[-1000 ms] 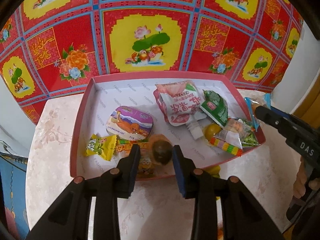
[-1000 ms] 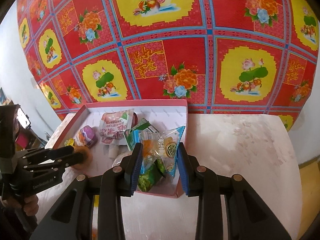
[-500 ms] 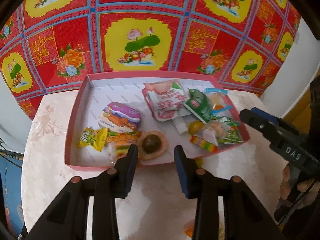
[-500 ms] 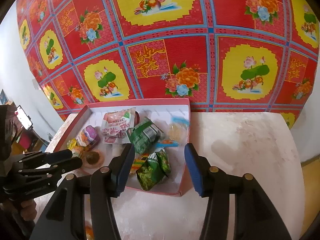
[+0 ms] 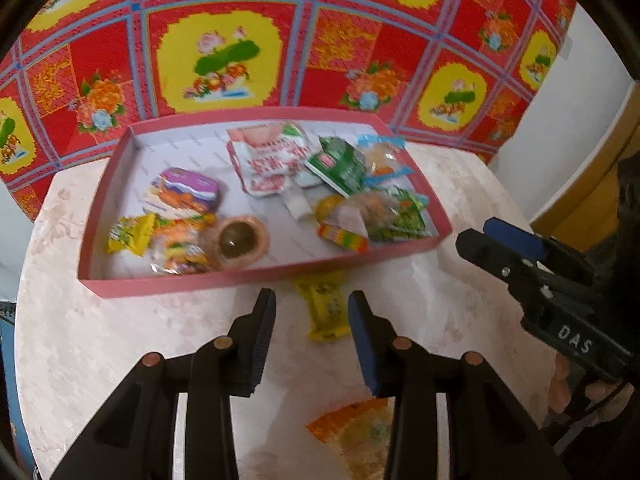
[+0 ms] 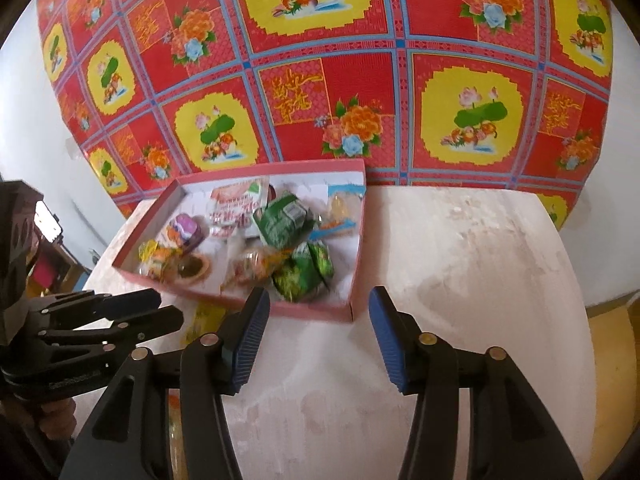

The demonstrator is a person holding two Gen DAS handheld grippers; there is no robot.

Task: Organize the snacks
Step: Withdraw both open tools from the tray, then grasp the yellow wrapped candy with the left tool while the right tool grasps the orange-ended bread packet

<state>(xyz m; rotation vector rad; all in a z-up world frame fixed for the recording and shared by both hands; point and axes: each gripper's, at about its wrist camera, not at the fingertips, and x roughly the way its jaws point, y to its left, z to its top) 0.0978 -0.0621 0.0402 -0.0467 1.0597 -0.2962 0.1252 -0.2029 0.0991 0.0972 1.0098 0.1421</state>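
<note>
- Two snacks are left outside the red tray (image 5: 256, 280): a yellow packet (image 5: 326, 310) just beside its near edge, an orange one (image 5: 356, 432) by the table's (image 5: 100, 340) near edge.
- Left gripper (image 5: 312, 312) is held part open and empty, straddling the yellow packet; it's best lowered squarely before closing.
- Right gripper (image 6: 318, 304) is wide open, empty.
- "DAS" can be read on the right gripper; wrapper print is too blurred.

Pink tray (image 5: 248, 282) on pale marble table (image 5: 100, 344), crowded with snacks; round brown pastry (image 5: 239, 242) at near edge, purple-lidded cup (image 5: 186, 192) to its left, red-and-white pouch (image 5: 270, 160) further back; left gripper (image 5: 312, 308) low in front, jaws apart, nothing pinched; yellow packet (image 5: 326, 308) on table between them; right gripper (image 5: 520, 252) at right, near tray corner.
</note>
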